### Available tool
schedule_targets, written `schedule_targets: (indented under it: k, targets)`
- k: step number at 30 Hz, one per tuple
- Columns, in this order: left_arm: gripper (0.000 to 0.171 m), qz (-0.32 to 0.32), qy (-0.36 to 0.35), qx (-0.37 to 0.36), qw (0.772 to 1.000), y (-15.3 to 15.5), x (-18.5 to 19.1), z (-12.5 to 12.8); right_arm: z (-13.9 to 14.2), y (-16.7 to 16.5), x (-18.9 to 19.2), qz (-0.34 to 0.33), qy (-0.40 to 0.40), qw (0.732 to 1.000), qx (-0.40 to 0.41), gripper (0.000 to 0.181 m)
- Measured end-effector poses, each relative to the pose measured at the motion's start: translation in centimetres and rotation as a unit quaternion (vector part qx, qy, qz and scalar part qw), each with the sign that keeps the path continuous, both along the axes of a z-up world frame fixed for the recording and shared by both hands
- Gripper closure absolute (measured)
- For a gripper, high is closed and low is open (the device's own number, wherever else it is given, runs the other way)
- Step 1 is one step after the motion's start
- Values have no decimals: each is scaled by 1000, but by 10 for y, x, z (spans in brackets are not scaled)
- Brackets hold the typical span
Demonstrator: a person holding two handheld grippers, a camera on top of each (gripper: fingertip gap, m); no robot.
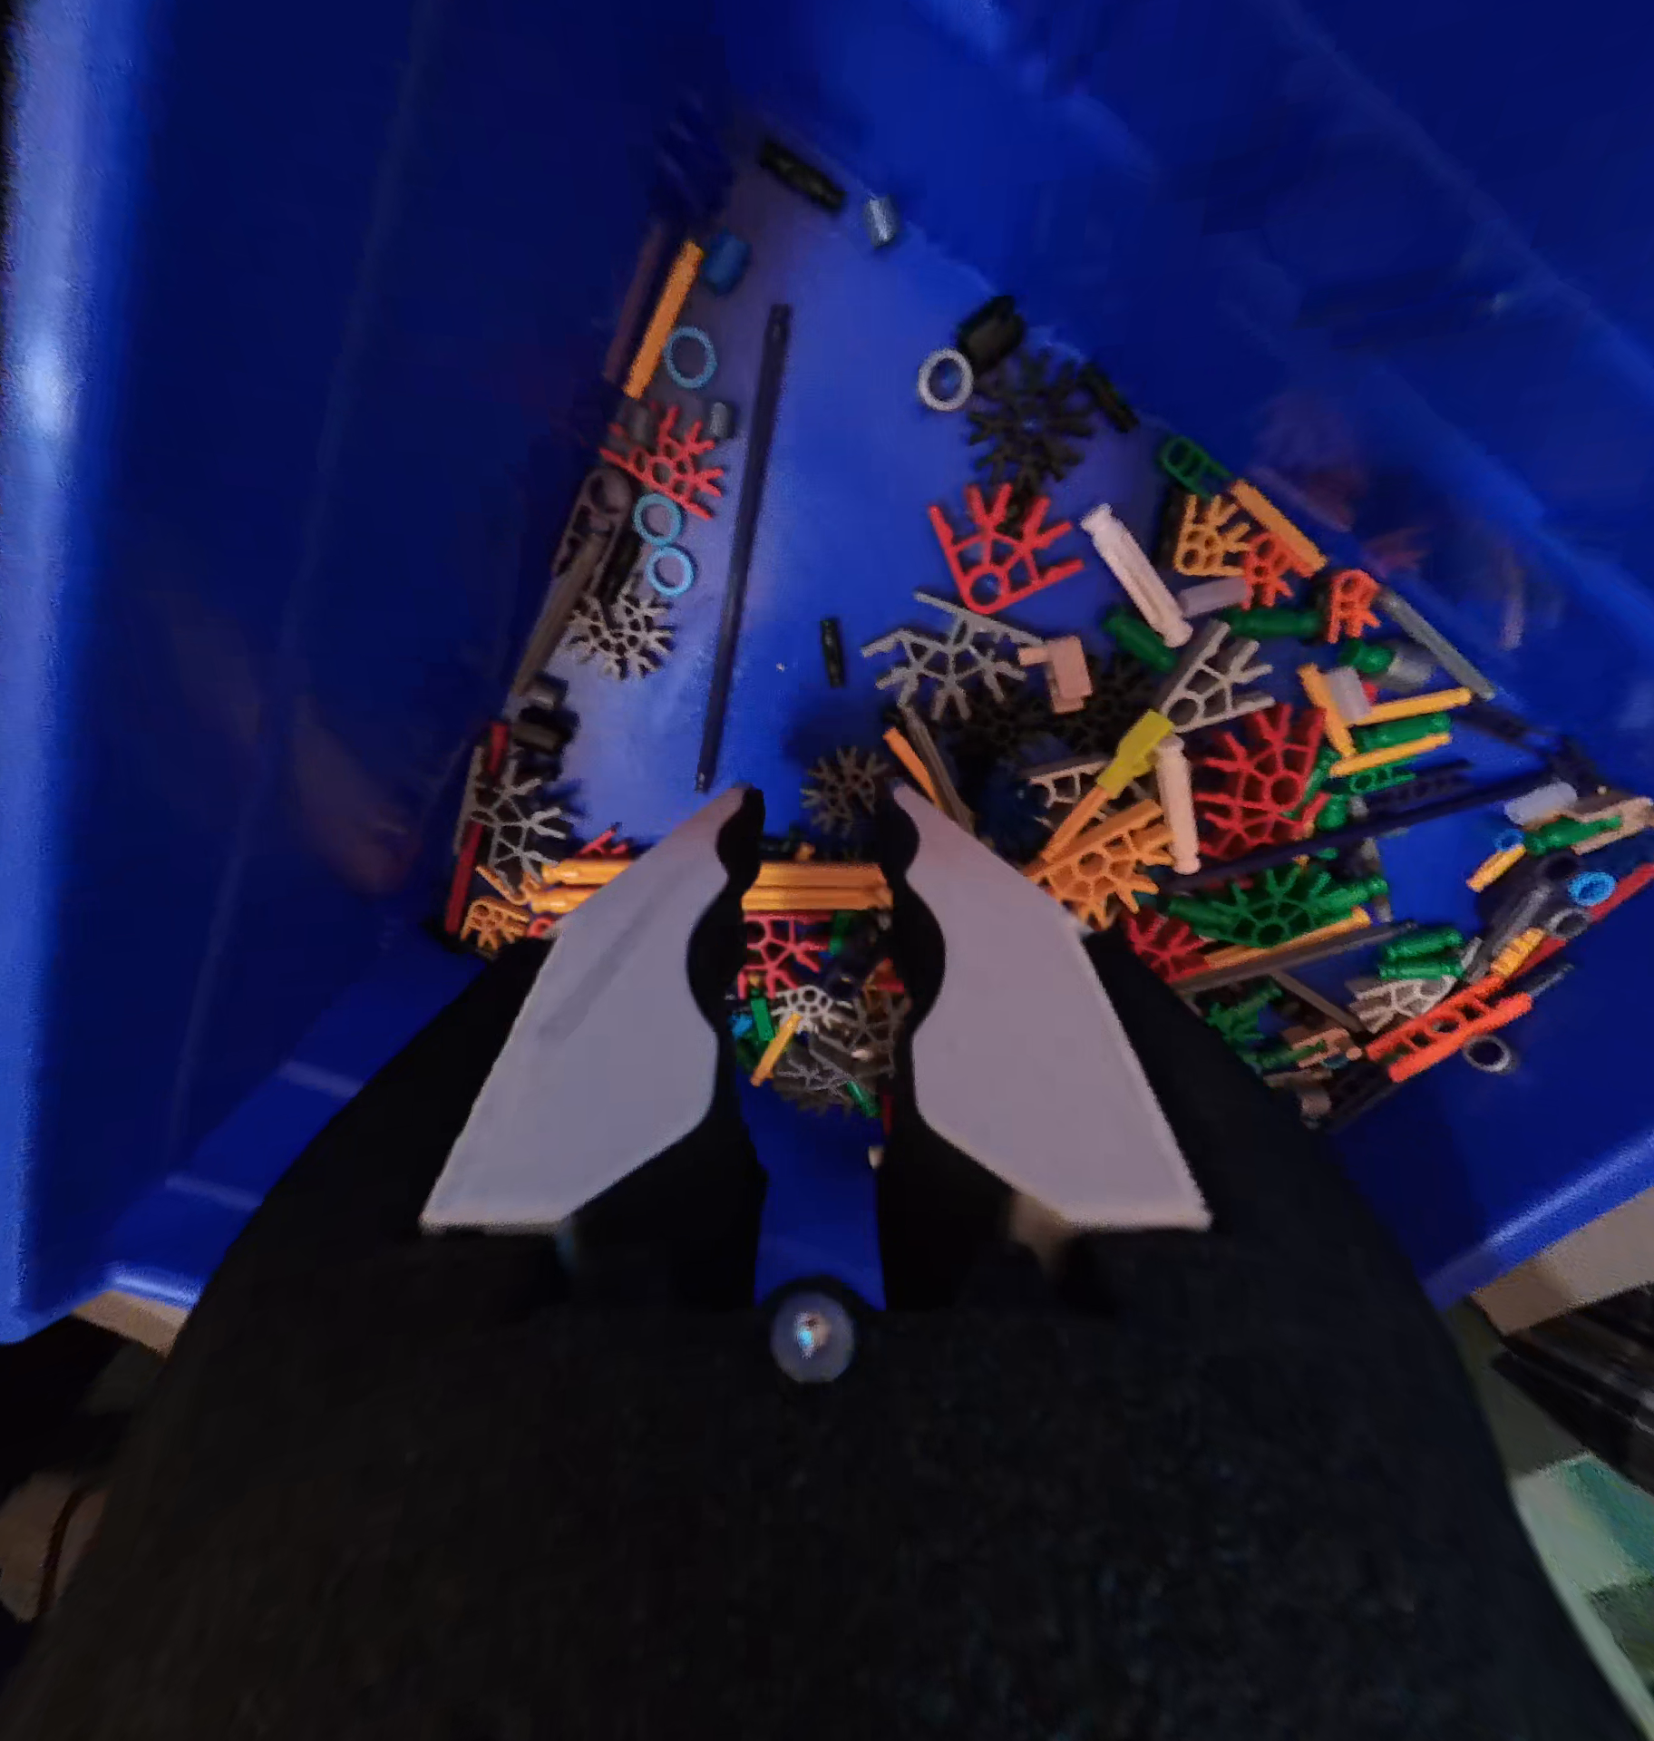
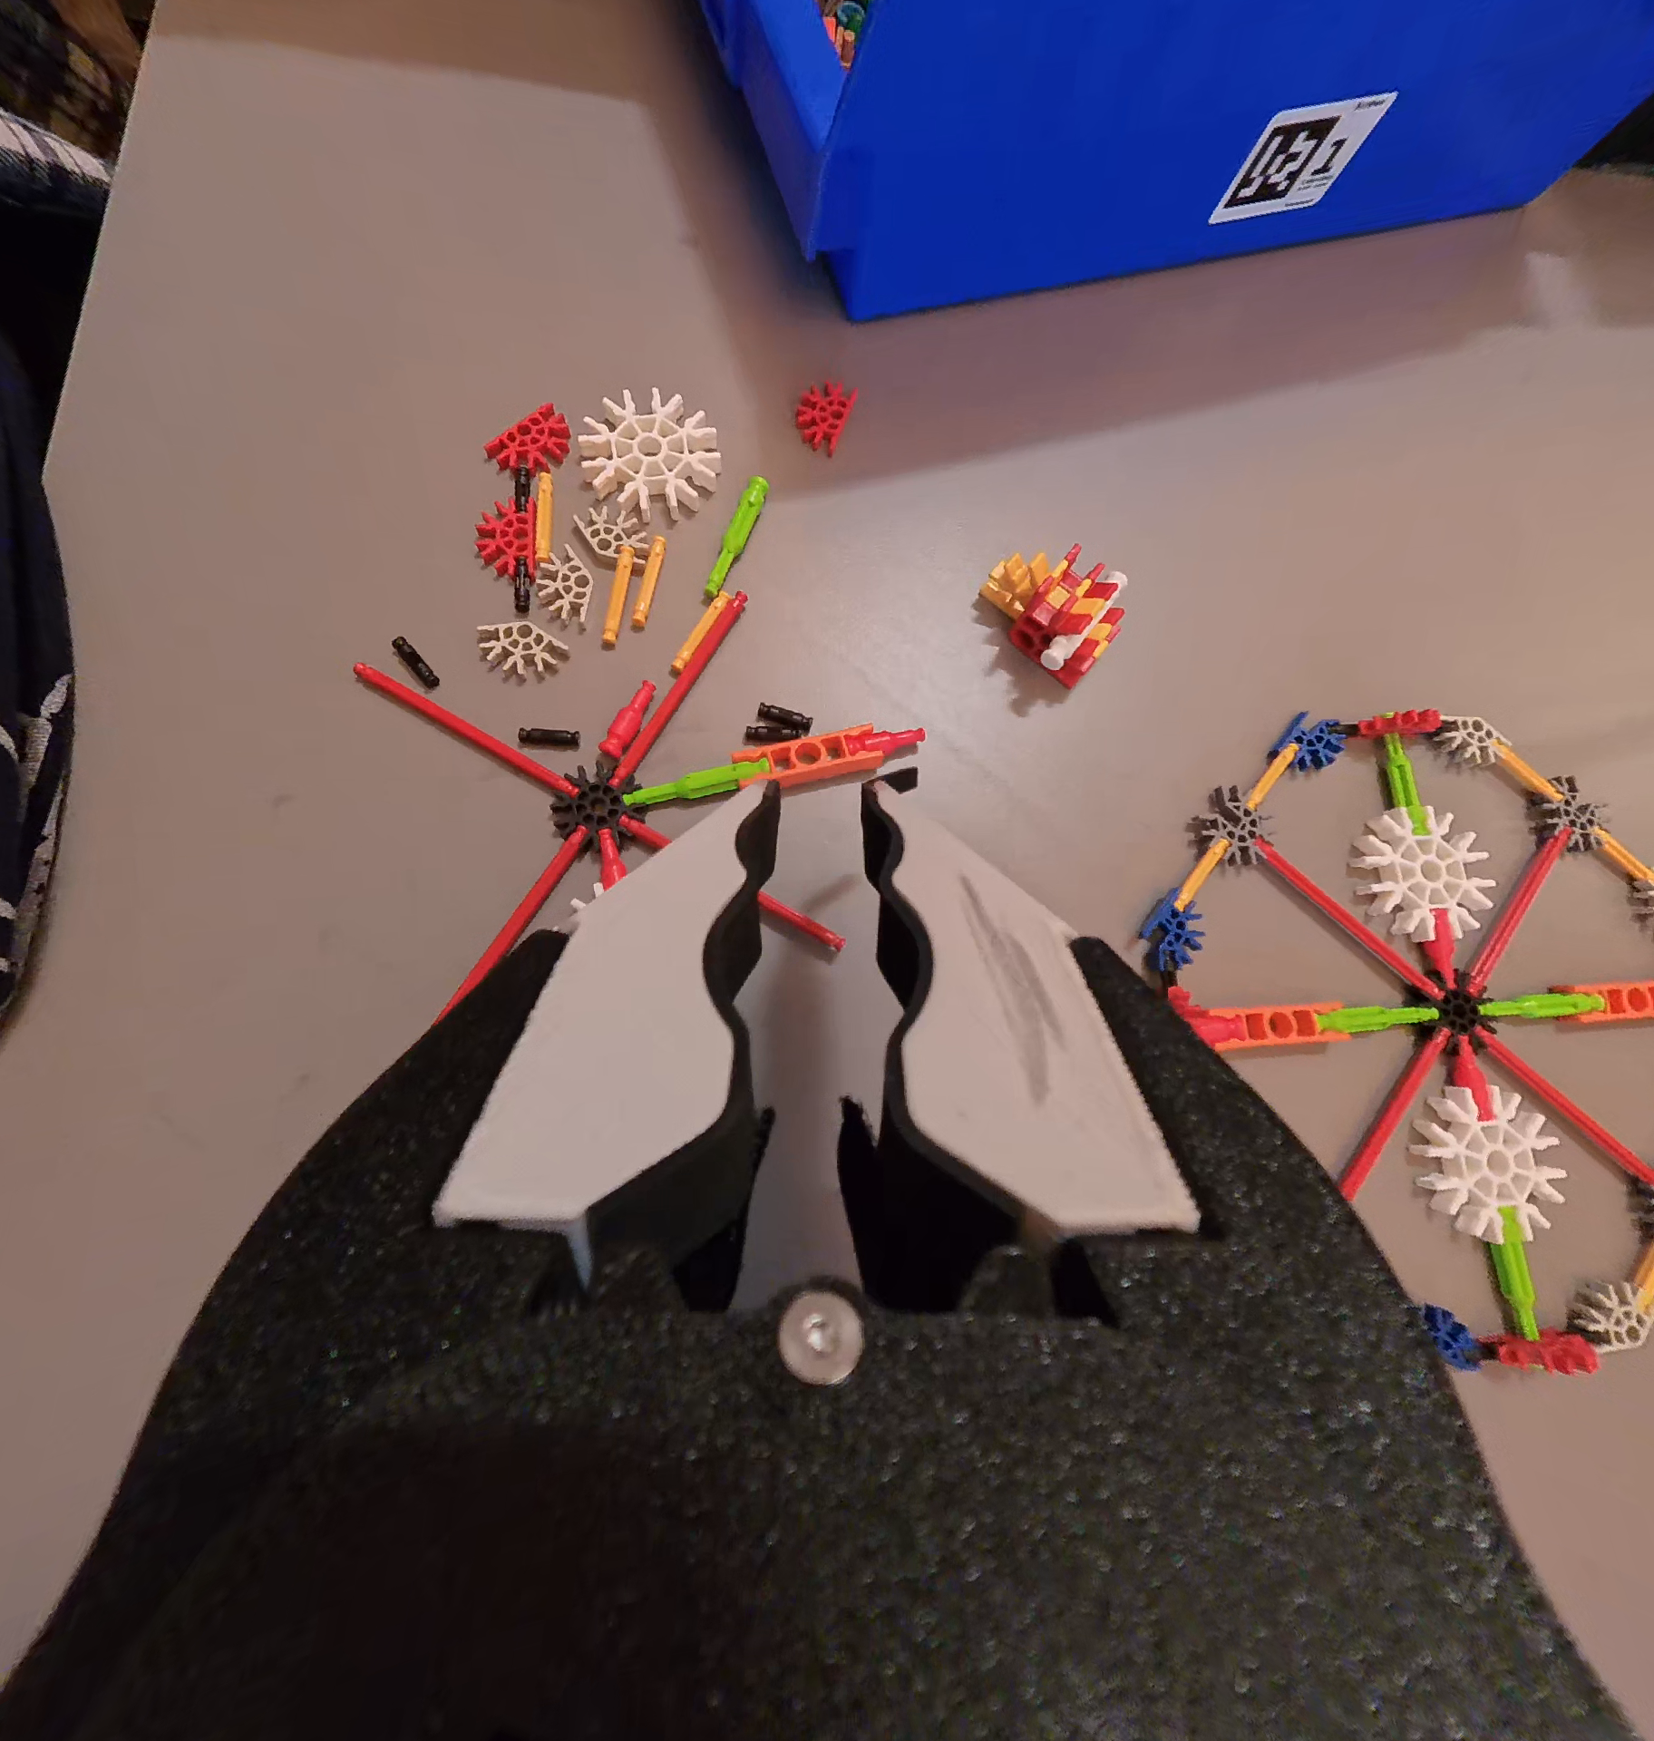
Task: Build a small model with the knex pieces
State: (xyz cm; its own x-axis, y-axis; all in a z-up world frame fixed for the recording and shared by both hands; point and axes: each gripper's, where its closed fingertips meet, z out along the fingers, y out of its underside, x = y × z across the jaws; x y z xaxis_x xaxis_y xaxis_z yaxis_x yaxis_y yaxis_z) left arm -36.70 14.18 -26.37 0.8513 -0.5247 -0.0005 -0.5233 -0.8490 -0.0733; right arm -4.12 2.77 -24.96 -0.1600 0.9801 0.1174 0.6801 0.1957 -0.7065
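My left gripper (image 1: 821, 805) is open and empty inside a blue plastic bin (image 1: 239, 659), above a heap of small coloured construction rods and snowflake-shaped connectors (image 1: 1181, 772). Yellow rods (image 1: 818, 886) lie just under its fingertips. My right gripper (image 2: 818, 791) is open and empty over a beige table (image 2: 333, 283). Its tips hover just short of an orange connector (image 2: 809, 754) on a green rod, part of a half-built spoked piece with a black hub (image 2: 599, 803) and red rods. A finished spoked wheel (image 2: 1454, 1008) lies to the right.
The blue bin (image 2: 1087, 188) stands at the back of the table, bearing a white tag (image 2: 1299, 155). Loose red, white and tan connectors and short rods (image 2: 607, 528) lie left of centre. A small red-yellow stacked block (image 2: 1059, 612) and a lone red connector (image 2: 825, 414) sit mid-table. There is about 35 centimeters between the tips of the two grippers. The finished spoked wheel (image 2: 1454, 1008) lies some 15 centimeters from my right tips, 35 centimeters from my left tips.
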Motion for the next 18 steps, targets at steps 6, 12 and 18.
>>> schedule_targets:
  k: [6, 12, 18]
  targets:
    - [153, -12, 11, -28, 999, -9, 1, -17, 0, 1, 0, -1, 0, 1000, 1, 165]
    - [146, -24, 13, -29, 999, -10, 3, -20, 1, 0, 0, 0, 1, 1000, 2, 165]
    - [149, -26, 17, -21, 999, -7, 1, -20, 2, 1, 1, -1, 2, 1000, 4, 165]
